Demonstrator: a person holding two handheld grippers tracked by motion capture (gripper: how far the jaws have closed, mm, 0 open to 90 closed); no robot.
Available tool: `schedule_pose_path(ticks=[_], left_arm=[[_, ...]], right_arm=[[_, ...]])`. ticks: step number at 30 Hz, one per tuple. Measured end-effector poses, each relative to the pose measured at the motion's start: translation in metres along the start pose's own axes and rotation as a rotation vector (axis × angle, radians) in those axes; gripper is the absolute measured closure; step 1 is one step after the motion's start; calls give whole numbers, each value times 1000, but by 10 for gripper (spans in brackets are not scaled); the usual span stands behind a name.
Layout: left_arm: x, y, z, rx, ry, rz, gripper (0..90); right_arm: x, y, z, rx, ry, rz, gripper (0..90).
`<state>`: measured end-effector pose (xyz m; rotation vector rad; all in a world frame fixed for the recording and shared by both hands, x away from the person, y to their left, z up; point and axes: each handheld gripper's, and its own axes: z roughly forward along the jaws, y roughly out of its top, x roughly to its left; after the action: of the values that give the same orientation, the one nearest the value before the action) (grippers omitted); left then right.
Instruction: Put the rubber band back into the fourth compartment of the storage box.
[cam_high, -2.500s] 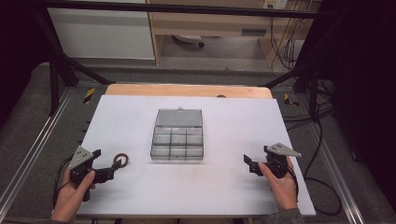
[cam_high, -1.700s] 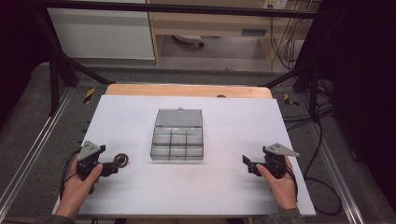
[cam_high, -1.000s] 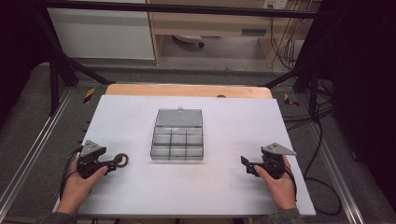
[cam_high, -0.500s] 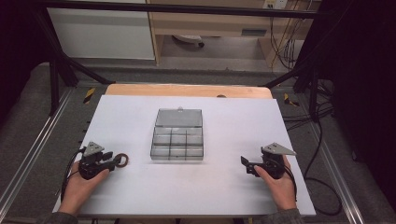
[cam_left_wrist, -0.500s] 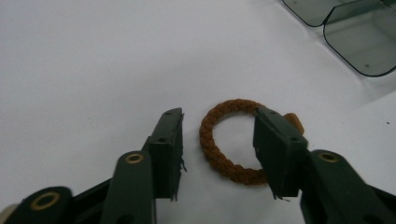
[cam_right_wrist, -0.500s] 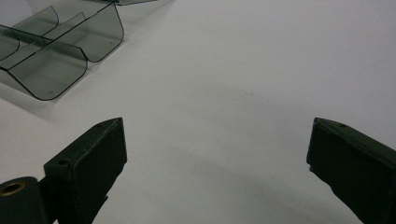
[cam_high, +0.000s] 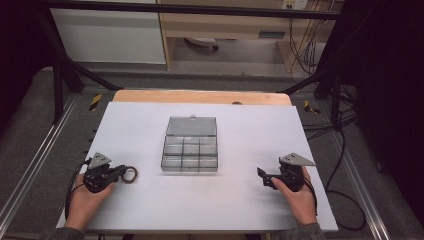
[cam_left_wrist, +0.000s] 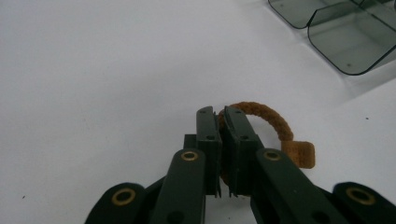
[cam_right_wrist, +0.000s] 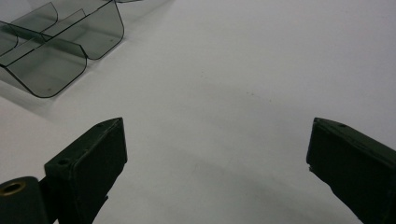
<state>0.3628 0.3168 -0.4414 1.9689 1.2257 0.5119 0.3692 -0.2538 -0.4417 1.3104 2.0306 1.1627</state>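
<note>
A small brown cord ring (cam_high: 131, 174) lies on the white table (cam_high: 225, 210), left of a clear compartment box (cam_high: 190, 150). My left gripper (cam_high: 121, 173) has just been closing, and its jaws now pinch the near side of the ring. In the left gripper view the ring (cam_left_wrist: 268, 116) curves out to the right of the left gripper (cam_left_wrist: 222, 112), its tab end resting on the table. My right gripper (cam_high: 261, 175) rests on the table right of the box. In the right gripper view the right gripper (cam_right_wrist: 215, 144) stands wide open over bare table.
The box's lid (cam_high: 191, 126) lies open toward the far side; its compartments look empty. A corner of the box (cam_left_wrist: 345, 42) shows at upper right in the left gripper view, and the box (cam_right_wrist: 51, 56) at upper left in the right gripper view. A wooden strip (cam_high: 200, 96) edges the far side.
The left gripper moved up to the brown ring and its jaws closed on the ring's near side. The right hand has stayed where it was, jaws open.
</note>
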Motion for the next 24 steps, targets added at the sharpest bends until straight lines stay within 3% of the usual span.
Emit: schedule_pose_path(ticks=[4,17,24], left_arm=[[-1,1,-5,-34,-13,-18,855],[-7,7,-18,-104,-49,-24,858],[-14,13,-19,-113,-67,-11,858]], right_arm=[[0,-1,-1,2,2,0,50],[0,-1,0,4,11,-14,32],[1,-1,0,-6,20,-23,29]])
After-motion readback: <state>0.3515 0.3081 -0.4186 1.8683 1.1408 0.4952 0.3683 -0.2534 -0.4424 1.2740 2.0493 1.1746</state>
